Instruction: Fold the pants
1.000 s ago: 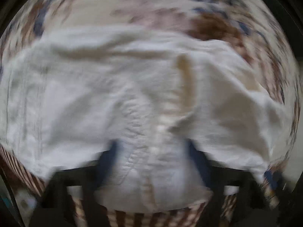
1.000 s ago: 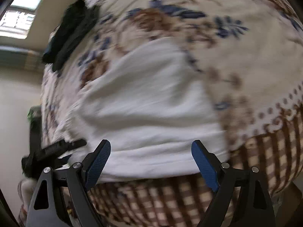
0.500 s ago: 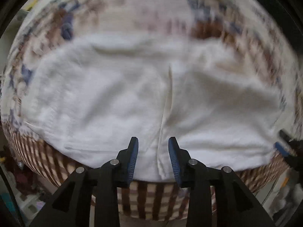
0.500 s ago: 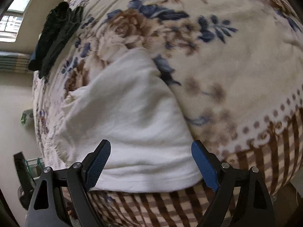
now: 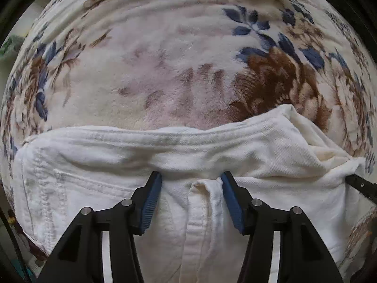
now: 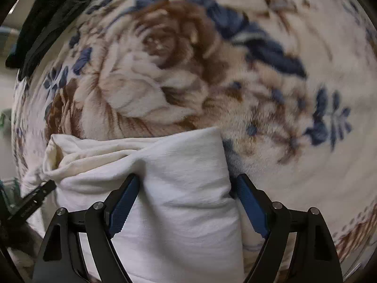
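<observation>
White pants (image 5: 99,165) lie folded on a floral blanket (image 5: 165,66). In the left wrist view my left gripper (image 5: 191,179) straddles a bunched seam of the pants near the folded edge, its blue pads (image 5: 150,200) against the cloth on both sides. In the right wrist view my right gripper (image 6: 187,182) straddles the right end of the white pants (image 6: 179,165), with cloth filling the space between its fingers (image 6: 123,202). The other gripper's black tip (image 5: 360,186) shows at the right edge of the left view.
A dark garment (image 6: 47,16) lies at the far left of the blanket (image 6: 282,153). The blanket's brown checked border (image 6: 358,231) marks its near edge. A floor and clutter show beyond the left side.
Both grippers have moved forward and down onto the pants. The left jaws have widened around a bunch of cloth. The right jaws have narrowed around the pants' end.
</observation>
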The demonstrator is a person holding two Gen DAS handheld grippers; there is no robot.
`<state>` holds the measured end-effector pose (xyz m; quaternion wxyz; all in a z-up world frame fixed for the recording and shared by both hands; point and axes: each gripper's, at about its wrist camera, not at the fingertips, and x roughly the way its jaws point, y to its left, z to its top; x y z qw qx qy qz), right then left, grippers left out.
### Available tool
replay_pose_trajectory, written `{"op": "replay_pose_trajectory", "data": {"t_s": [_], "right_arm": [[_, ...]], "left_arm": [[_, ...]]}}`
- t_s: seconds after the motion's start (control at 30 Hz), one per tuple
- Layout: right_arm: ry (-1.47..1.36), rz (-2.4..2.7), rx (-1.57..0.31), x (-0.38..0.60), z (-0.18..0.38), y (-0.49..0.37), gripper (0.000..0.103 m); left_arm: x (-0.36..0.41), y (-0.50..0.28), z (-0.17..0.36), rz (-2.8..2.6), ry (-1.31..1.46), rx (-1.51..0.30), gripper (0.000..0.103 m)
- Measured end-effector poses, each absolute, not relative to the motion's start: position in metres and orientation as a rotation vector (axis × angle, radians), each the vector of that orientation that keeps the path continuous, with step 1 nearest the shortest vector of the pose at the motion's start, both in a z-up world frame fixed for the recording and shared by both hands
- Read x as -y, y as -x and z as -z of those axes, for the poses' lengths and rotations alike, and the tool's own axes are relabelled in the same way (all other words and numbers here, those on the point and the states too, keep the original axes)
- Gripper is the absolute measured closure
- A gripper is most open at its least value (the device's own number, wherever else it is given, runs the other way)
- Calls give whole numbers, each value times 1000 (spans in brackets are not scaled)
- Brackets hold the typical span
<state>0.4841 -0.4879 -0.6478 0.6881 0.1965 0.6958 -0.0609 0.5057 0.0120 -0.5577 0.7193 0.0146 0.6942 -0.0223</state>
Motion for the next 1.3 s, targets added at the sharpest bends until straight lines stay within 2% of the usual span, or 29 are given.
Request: {"op": "replay_pose_trajectory", "data": {"t_s": [0.23,0.33,0.53,0.77,0.9,0.93,1.0,1.03,1.07,1.3], "right_arm": [[-613,110,-1526,509,605,-440,17],[-554,134,-1580,502,603,-406,17],[-549,202,-1711,501,642,-358,17],[-490,213,-1741,496,649,-363,17],[-469,222,-1730,472,640,-380,17],[-451,206,-1704,466,630,-384,17],[-450,189,-1667,455,616,-390,16],[-448,175,-1642,446,608,-394,16],[-428,175,-1628,436,603,-398,16],[-279,159,-1616,360,605,-430,16]], "left_arm": [[-43,-454,497,41,109,-1502,51],[-41,-424,504,34,86,-1550,51],[-54,-387,540,5,59,-1646,48],[-71,-382,530,43,46,-1643,47],[-97,-378,497,51,173,-1606,47],[-113,-377,483,44,233,-1550,45],[-144,-374,468,27,358,-1474,26],[-162,-372,465,13,433,-1452,12],[-183,-368,466,-23,504,-1429,8],[-304,-338,512,-387,819,-1337,8]]}}
